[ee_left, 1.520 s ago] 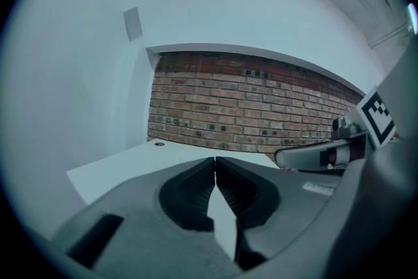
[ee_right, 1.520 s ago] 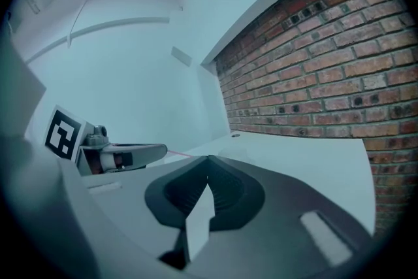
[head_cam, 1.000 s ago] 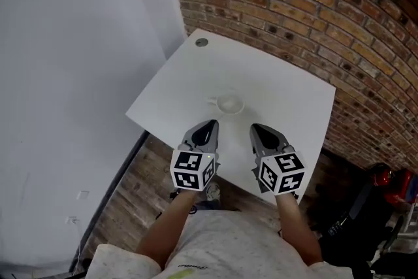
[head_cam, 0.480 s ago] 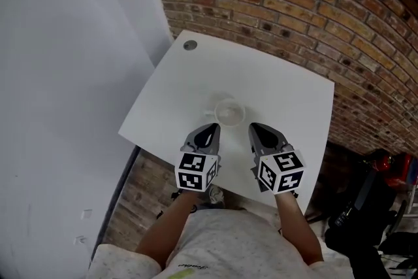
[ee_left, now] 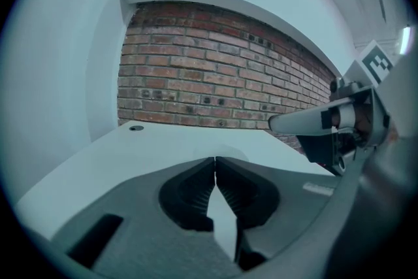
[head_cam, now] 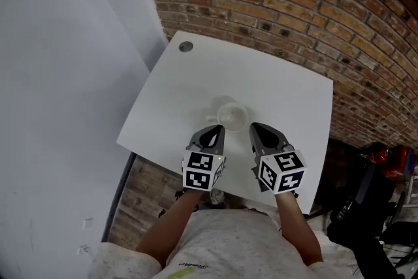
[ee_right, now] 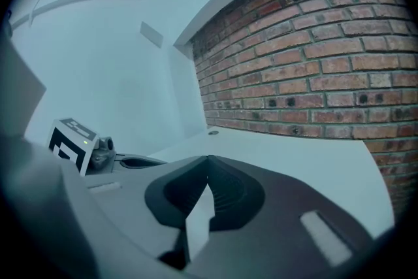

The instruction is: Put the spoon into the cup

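1. Seen on white table (head_cam: 281, 85): one white cup (head_cam: 232, 116), upright, handle to the left, toward the near edge. Also a cable hole (head_cam: 186, 46) at the far corner and a brick wall (head_cam: 294, 3) behind.
2. No spoon made out in any view, neither on the tabletop nor visibly in the cup. Everything white on white, so can't rule one out.
3. Left gripper (head_cam: 212, 134): just short of cup on its near-left side. In left gripper view, tips pressed together, nothing betw them.
4. Right gripper (head_cam: 261, 131): just short of cup on its near-right side, close beside the other. In right gripper view, likewise closed tip to tip, empty.
5. Stage, as a guess: pre-pickup w/ spoon out of sight, or task not under way. Can't tell which.
6. Risk A: bumping cup. Both tools close in front of it, so any forward push w/ closed tips prob. slides or tips it. Looks light and sits not far from the table edge.
7. Risk B: opening jaws this near the cup, w/ an outer finger catching rim or handle.
8. Risk C: grippers knocking each other, given the narrow gap betw them.
9. Risk D: searching for the spoon w/ eyes off the cup, then sweeping an arm across it.
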Motion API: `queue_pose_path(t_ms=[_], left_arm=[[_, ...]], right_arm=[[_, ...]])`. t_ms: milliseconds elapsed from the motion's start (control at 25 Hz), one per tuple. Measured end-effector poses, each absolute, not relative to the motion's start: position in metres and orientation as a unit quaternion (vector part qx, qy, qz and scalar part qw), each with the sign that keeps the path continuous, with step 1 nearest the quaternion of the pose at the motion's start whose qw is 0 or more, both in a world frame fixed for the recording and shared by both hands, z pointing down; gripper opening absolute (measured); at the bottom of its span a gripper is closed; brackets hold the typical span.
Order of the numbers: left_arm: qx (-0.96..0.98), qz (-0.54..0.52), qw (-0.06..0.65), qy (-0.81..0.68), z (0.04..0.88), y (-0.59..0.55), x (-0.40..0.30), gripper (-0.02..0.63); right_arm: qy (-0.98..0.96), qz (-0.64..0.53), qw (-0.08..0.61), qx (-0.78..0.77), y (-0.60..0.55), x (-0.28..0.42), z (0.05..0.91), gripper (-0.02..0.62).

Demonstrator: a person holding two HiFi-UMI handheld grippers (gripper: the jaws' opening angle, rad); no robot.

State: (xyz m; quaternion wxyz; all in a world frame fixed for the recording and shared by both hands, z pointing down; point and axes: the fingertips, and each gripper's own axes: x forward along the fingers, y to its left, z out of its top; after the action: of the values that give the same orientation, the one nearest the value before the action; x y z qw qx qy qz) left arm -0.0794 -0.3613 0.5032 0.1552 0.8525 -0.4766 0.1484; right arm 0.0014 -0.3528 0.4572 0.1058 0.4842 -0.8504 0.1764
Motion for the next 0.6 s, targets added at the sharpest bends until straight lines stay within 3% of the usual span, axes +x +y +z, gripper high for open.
queue_pose_path(t_ms=[600], left_arm=[[0.834, 0.180, 0.169, -0.494, 0.520, -0.370, -0.073, 0.009]], right_arm=[[-0.861, 0.178, 0.116, 0.462, -0.355, 0.010, 0.461, 0.008]])
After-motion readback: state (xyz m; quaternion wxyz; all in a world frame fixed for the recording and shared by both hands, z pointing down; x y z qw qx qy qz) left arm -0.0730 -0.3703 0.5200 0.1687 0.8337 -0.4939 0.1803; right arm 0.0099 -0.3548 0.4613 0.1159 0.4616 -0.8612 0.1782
